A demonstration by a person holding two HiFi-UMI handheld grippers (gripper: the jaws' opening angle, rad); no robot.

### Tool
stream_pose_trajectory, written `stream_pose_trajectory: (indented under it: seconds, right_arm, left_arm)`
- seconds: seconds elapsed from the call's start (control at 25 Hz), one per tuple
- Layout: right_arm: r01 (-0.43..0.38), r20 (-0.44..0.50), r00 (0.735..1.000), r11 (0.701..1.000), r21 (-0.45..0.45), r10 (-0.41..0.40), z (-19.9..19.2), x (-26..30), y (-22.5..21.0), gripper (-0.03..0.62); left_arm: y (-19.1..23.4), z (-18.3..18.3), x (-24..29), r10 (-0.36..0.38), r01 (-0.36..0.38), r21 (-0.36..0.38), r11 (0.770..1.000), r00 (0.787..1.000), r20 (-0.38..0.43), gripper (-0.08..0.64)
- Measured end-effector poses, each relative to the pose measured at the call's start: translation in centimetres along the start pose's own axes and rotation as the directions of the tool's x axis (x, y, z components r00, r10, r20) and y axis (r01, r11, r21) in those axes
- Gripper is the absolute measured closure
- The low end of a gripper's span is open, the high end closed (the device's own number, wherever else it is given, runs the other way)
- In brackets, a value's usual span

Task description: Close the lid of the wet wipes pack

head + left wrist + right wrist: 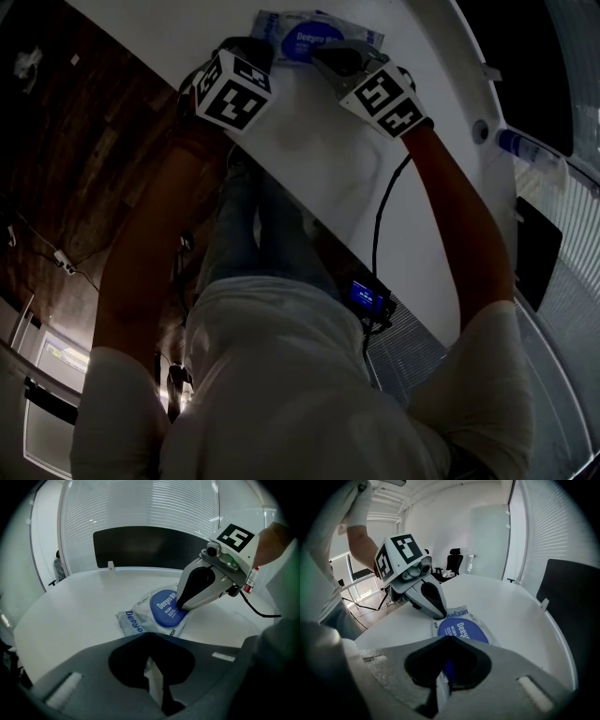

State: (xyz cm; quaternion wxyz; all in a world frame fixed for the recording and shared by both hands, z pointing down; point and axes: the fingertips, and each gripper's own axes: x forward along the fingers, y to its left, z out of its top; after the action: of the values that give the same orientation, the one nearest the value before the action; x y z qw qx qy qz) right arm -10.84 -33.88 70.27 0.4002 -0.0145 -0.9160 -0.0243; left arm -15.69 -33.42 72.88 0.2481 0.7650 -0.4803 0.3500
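Left hand-held gripper [435,612]: jaws together, empty, tip on the edge of the wet wipes pack [138,620]. Right hand-held gripper [180,605]: jaws together, tip on the blue lid [164,609], which lies flat. Pack lies on the white tabletop [75,611].

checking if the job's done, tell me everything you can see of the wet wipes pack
The wet wipes pack is a soft, pale film pouch with blue Deeyeo print, lying flat on the white table. Its oval blue plastic lid sits on top and looks folded down flat. The shut right claw presses its tip on the lid's edge; the shut left claw appears to rest on the pouch's end beside the lid.
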Motion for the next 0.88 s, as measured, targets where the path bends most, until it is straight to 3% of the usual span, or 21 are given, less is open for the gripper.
stream_pose_trajectory:
  seconds: [0.2,0.32,0.44,0.6,0.88]
  right_arm:
    - [0.031,-0.015,0.999,1.000,0.003,-0.031,0.0,0.2,-0.2,0.592]
    - [0.062,0.006,0.998,0.995,0.083,-0.062,0.1,-0.3,-0.6,0.592]
    - [0.103,0.048,0.992,0.975,0.197,-0.115,0.4,-1.3,-1.0,0.592]
    - [0.140,0.107,0.979,0.950,0.279,-0.175,1.7,-3.5,-1.1,0.592]
    - [0.196,0.199,0.938,0.907,0.372,-0.284,5.8,-8.4,-0.6,0.592]
  left_arm:
    - [0.0,0.1,0.0,-0.010,0.010,-0.004,1.000,1.000,0.001,0.561]
    - [-0.3,0.5,-0.6,-0.055,0.055,-0.013,0.998,0.998,0.030,0.561]
    - [0.0,0.6,-2.4,-0.035,0.038,-0.044,0.998,0.997,0.072,0.558]
    - [-0.3,0.1,-4.9,-0.020,0.027,-0.077,0.997,0.996,0.088,0.558]
    - [-2.5,3.3,-10.1,-0.073,0.106,-0.147,0.983,0.973,0.217,0.558]
